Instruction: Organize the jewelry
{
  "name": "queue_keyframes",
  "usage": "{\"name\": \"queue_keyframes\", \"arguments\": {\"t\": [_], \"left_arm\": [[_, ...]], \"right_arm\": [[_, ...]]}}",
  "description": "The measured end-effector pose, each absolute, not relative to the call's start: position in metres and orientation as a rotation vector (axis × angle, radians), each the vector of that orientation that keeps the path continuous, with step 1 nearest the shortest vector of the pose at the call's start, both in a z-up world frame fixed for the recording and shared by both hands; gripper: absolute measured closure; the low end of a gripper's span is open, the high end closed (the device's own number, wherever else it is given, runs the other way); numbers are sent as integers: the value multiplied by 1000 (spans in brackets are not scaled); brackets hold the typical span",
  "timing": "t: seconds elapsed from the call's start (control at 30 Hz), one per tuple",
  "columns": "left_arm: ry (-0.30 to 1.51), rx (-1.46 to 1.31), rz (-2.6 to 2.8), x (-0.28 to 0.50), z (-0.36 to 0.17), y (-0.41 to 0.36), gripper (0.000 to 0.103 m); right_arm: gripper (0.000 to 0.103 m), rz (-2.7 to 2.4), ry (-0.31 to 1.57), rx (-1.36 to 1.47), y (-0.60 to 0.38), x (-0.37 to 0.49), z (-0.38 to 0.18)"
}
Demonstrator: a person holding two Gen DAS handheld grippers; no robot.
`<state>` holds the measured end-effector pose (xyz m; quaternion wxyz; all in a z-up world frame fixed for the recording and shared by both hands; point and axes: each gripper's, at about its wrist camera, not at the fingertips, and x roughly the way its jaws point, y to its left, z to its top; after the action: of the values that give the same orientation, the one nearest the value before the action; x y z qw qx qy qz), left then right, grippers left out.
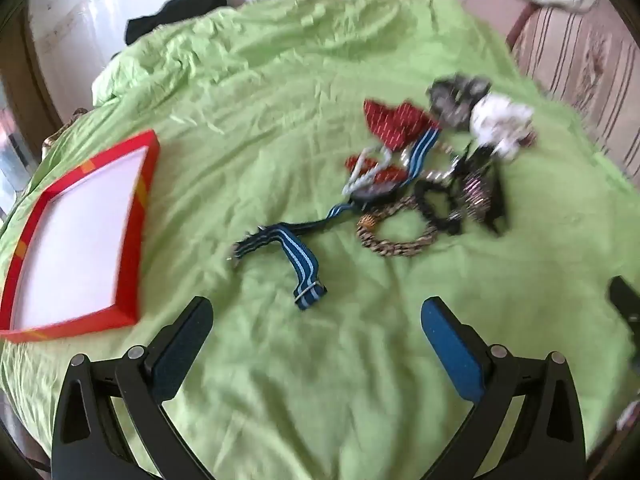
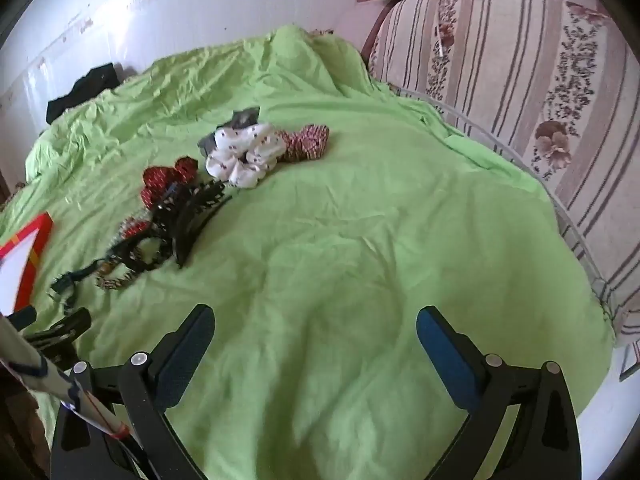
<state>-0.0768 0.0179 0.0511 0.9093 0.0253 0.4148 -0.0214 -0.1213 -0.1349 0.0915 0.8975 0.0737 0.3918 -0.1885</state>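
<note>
Both my grippers are spread wide, nothing held: left gripper [image 1: 316, 320], right gripper [image 2: 314, 328], each hovering over bare sheet [image 1: 280, 100]. Jewelry pile [image 1: 420, 176] lies mid-bed, strap [image 1: 288, 248] trailing nearest the left gripper. Red box [image 1: 138, 216] sits left of the pile, well apart.

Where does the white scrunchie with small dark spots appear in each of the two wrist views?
Left wrist view: white scrunchie at upper right, far end of the pile.
Right wrist view: white scrunchie left of centre, upper half.
Shared landmark: the red-rimmed tray, at the left in both views.
</note>
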Motion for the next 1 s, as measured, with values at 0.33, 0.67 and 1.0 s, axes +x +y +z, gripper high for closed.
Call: {"name": "queue_keyframes", "arguments": {"t": [0.33, 0.67, 1.0], "left_arm": [[812, -29, -93, -127, 90, 18, 0], [770, -44, -126, -155, 121, 10, 0], [662, -17, -66, -173, 142, 6, 0]], "right_arm": [[1, -417, 804, 121, -124, -144, 121], [1, -441, 762, 96, -114, -158, 139], [1, -411, 796, 108, -107, -158, 134]]}}
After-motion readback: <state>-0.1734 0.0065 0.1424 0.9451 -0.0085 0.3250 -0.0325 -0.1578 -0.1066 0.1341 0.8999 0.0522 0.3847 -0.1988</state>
